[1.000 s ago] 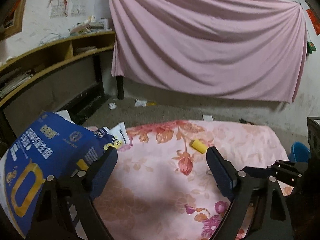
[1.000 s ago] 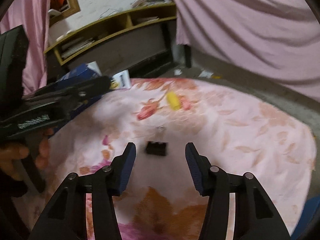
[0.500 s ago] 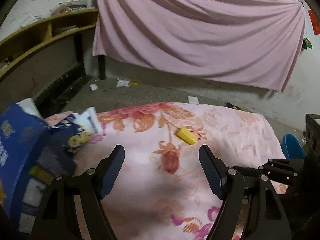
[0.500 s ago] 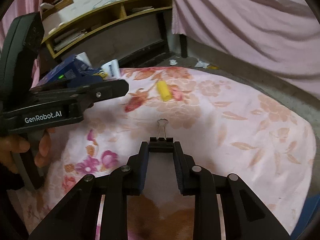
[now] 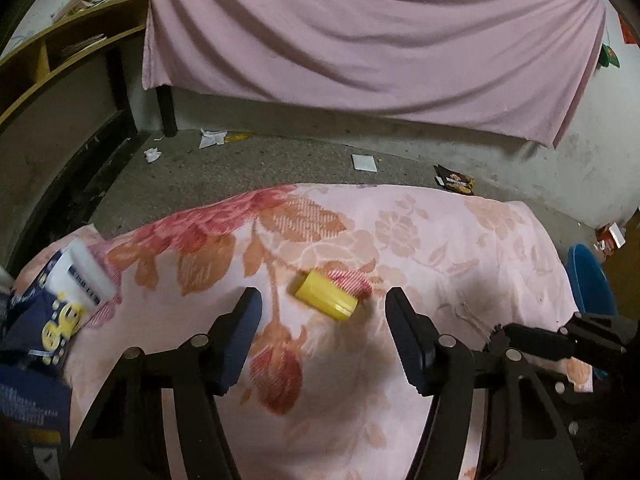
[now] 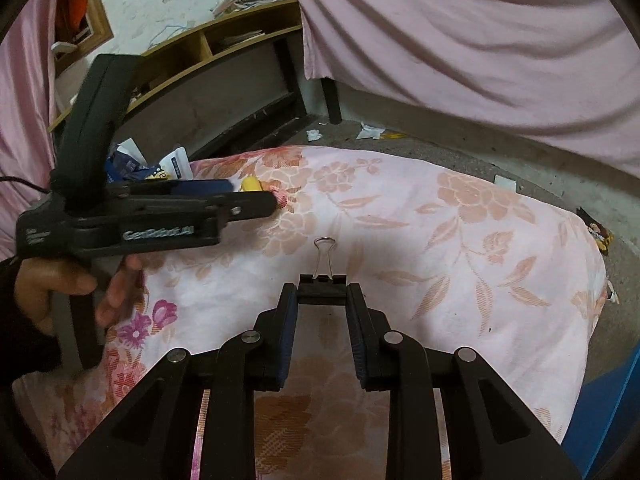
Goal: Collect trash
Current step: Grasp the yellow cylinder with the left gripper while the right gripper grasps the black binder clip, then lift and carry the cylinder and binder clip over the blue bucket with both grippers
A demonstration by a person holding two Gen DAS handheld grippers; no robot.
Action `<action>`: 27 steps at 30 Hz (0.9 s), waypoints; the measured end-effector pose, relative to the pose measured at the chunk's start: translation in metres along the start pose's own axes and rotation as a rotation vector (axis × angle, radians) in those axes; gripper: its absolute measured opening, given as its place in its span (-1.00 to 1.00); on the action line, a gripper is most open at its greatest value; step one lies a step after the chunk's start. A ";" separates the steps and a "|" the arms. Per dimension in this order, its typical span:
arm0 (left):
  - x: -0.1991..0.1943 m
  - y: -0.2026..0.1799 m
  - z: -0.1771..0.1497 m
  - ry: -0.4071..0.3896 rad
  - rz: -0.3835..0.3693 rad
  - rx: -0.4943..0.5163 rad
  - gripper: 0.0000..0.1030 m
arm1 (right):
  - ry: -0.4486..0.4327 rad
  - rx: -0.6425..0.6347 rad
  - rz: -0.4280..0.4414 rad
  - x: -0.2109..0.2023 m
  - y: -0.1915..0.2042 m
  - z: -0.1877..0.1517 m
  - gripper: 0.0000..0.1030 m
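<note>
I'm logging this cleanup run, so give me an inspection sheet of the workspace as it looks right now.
Surface: pink floral bedspread, bare in the middle.
Job's things: black binder clip clamped in the right gripper; yellow cap-like piece lying on the bedspread, untouched.
Clutter: blue printed bag and white packet at the bedspread's left edge.
Grippers: right gripper shut on the clip; left gripper open, jaws just closing toward the yellow piece, not yet touching it.
Cables: one dark cable by the person's hand.
Surroundings: paper scraps and a wrapper on the concrete floor, pink curtain, wooden shelf, blue bin.
</note>
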State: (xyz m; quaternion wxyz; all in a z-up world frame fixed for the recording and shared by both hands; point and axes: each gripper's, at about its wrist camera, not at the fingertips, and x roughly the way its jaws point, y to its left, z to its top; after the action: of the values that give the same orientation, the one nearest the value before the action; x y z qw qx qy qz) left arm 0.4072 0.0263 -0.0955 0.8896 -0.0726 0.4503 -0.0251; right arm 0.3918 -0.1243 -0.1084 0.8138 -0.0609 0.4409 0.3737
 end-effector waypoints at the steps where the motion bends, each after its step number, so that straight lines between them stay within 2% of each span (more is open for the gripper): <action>1: 0.003 -0.002 0.001 0.002 -0.004 0.008 0.07 | 0.000 0.003 0.003 0.000 -0.001 0.000 -0.56; 6: 0.013 -0.007 0.002 0.024 0.013 0.050 -0.26 | -0.003 0.015 0.014 -0.001 -0.002 0.000 -0.56; 8: 0.015 -0.011 0.000 0.026 0.021 0.058 -0.48 | -0.004 0.014 0.015 -0.003 -0.003 -0.001 -0.57; 13: 0.012 -0.012 -0.005 0.010 0.020 0.078 -0.48 | -0.026 0.025 0.012 -0.008 -0.005 -0.002 -0.57; 17: -0.005 -0.023 -0.011 -0.058 0.019 0.094 -0.48 | -0.080 0.034 0.006 -0.020 -0.008 -0.005 -0.57; 23: -0.044 -0.047 -0.013 -0.180 0.012 0.099 -0.48 | -0.229 0.016 -0.036 -0.056 -0.006 -0.010 -0.57; 27: -0.072 -0.068 -0.008 -0.263 0.002 0.116 -0.48 | -0.378 0.022 -0.086 -0.094 -0.013 -0.015 -0.57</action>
State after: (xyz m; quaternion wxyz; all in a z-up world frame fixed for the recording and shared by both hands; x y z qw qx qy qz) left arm 0.3594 -0.0340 -0.0328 0.9437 -0.0230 0.3275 -0.0404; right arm 0.3594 -0.1924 -0.0488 0.8979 0.0005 0.2813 0.3385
